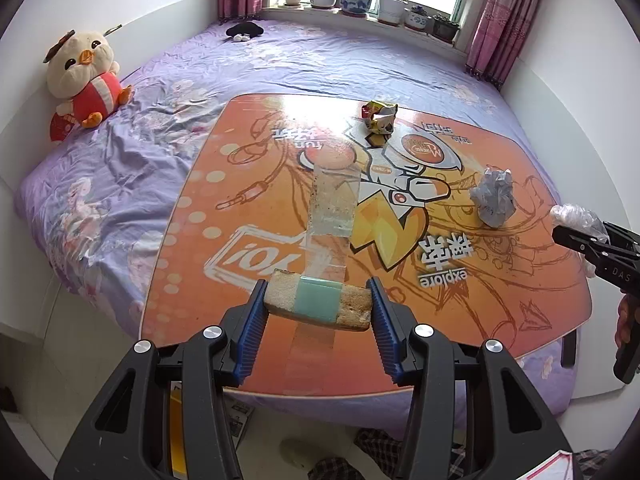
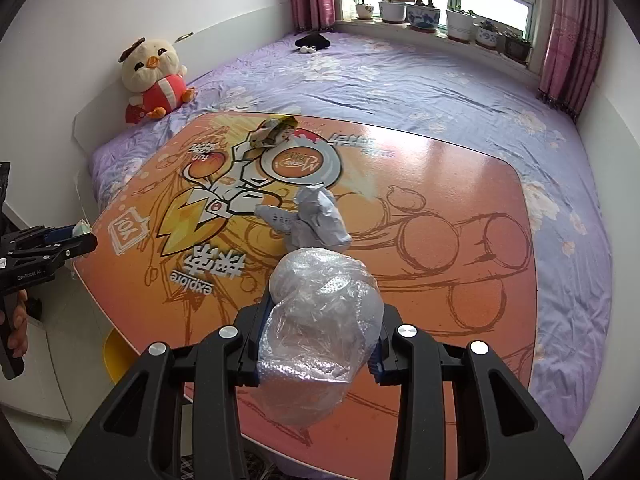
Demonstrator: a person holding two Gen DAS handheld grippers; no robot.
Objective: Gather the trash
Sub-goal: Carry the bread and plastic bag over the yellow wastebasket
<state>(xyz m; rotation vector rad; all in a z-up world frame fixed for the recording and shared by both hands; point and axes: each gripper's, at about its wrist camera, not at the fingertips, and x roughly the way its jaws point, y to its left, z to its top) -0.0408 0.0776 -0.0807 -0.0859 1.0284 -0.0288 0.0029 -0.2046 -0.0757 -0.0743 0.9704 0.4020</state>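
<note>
left tool (image 1: 318, 306) clamps a sponge (image 1: 318, 300) at lower centre; right tool (image 2: 320, 340) grips a plastic wad (image 2: 324, 320); crumpled paper (image 2: 316, 216) sits mid-frame on the worktop (image 2: 440, 240).

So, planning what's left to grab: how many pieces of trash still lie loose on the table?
2: a crumpled snack wrapper at the table's far side and a crumpled paper ball nearer the right claw.

On the table (image 1: 500, 312), set upon the bed (image 1: 360, 60): snack wrapper (image 1: 379, 117) at the far edge, crumpled paper (image 1: 493, 196) nearer, to the right. Plush duck (image 1: 82, 76) behind-left against the wall; 6 potted plants (image 1: 356, 0) along the far windowsill.
</note>
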